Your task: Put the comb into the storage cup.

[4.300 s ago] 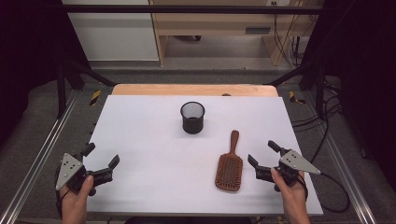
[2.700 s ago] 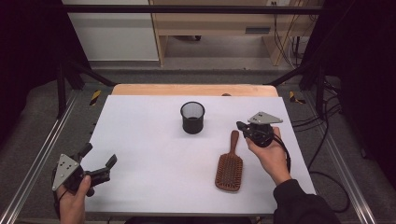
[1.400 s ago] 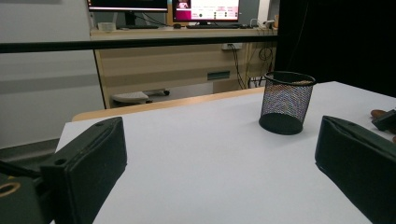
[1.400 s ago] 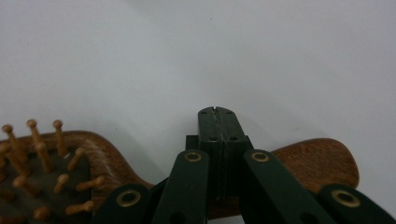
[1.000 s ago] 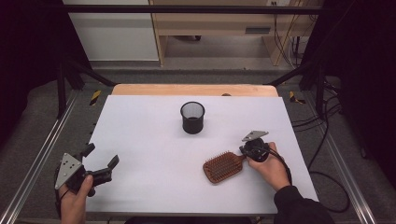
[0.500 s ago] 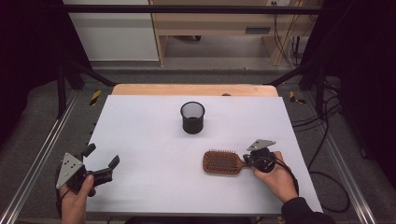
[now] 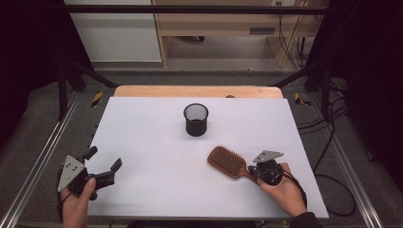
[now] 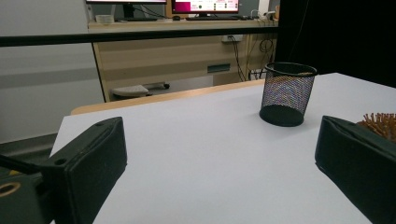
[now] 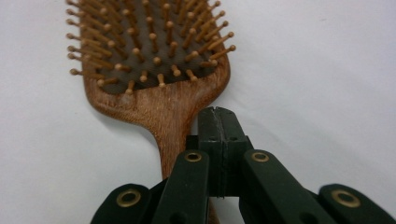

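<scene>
- Step in hand: the right tool (image 7: 256,172) is gripping the wooden hairbrush (image 7: 227,161) by its handle. In the right gripper view the two black jaws are pressed together against the handle (image 9: 173,135), just below the point where it widens into the head.
- Judgement: the brush is being carried or slid toward the mesh cup (image 7: 196,119); placing it in the cup is the likely goal, and that step is not yet done.
- Location of the brush: it is lying in front of the cup and to the cup's right, well apart from it, bristles facing up, head pointing toward the cup side. Whether the head is touching the tabletop (image 7: 152,137) cannot be told.
- The left tool (image 7: 102,172) is hanging released, jaws spread with nothing between them, far to the cup's left and nearer the person.
- Next move, as a judgement: the brush is needing a lift clear of the surface, a turn toward upright, and alignment over the cup's opening before lowering.
- Caution: the grip is sitting on a narrow handle, so the heavier head may be swinging during the turn.
- Open room: the white surface between the cup and the brush is bare, giving a straight path.
- Edges: the brush and right tool are working closer to the near and right edges than the cup is; the cup is standing toward the far edge, with the wooden strip behind it.
</scene>
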A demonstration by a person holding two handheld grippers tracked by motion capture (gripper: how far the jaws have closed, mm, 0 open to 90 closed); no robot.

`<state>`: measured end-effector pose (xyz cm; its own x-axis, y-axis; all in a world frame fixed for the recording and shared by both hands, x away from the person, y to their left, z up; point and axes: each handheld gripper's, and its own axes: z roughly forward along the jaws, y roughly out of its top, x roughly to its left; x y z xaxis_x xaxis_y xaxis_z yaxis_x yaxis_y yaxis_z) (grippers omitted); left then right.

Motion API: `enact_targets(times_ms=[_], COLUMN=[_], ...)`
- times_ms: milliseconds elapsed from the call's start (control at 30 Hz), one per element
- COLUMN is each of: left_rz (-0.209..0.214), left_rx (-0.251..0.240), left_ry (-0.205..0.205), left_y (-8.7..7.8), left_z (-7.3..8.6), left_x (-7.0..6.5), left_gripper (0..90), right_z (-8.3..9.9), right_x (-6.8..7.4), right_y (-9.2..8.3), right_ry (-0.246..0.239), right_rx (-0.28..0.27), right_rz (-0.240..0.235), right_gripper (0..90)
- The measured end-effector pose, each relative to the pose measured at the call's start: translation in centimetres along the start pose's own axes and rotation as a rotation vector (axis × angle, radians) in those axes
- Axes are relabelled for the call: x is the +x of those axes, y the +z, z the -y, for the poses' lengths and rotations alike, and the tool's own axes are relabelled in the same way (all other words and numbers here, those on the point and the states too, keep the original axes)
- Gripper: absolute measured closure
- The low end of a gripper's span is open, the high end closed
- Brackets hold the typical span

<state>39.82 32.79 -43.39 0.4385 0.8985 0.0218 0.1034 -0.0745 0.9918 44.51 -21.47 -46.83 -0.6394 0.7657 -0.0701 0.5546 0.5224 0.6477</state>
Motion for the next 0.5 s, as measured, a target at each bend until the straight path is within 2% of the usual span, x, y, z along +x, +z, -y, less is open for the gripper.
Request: enact_targets(times_ms=[500], left_rz=[-0.004], left_rx=[-0.002], left_ry=[-0.005], left_y=[0.0], left_z=[0.0], left_x=[0.0], left_gripper=[2.5], right_z=[0.1], right_x=[1.6], right_y=[-0.5], right_ry=[-0.01], right_rx=[0.003], right_rz=[-0.008], right_gripper=[90.0])
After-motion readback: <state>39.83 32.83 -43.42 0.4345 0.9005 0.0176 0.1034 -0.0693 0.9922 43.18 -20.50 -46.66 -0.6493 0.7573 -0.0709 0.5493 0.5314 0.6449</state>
